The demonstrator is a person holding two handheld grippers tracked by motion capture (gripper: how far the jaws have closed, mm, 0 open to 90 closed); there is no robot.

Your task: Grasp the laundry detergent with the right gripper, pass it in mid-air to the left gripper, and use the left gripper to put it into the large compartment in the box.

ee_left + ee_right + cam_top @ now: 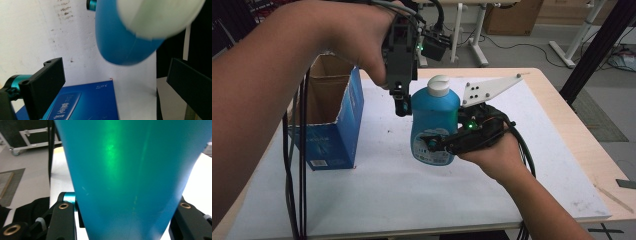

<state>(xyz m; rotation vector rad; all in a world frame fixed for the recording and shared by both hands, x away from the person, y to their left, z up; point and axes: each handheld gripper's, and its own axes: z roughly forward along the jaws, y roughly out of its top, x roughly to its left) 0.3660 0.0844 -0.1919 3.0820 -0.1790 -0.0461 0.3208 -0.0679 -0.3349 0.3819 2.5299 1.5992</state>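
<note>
We've got the blue bottle (434,125) clamped in our right gripper (437,145) above the bench (412,200) (halfway there, we'd judge); left gripper (401,102) fingers apart beside its cap; the box (334,117) awaits.

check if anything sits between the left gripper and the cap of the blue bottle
Nothing visible does. The left gripper hangs open just beside the bottle, with the white cap ahead of its fingers. The right gripper holds the bottle lower down.
</note>
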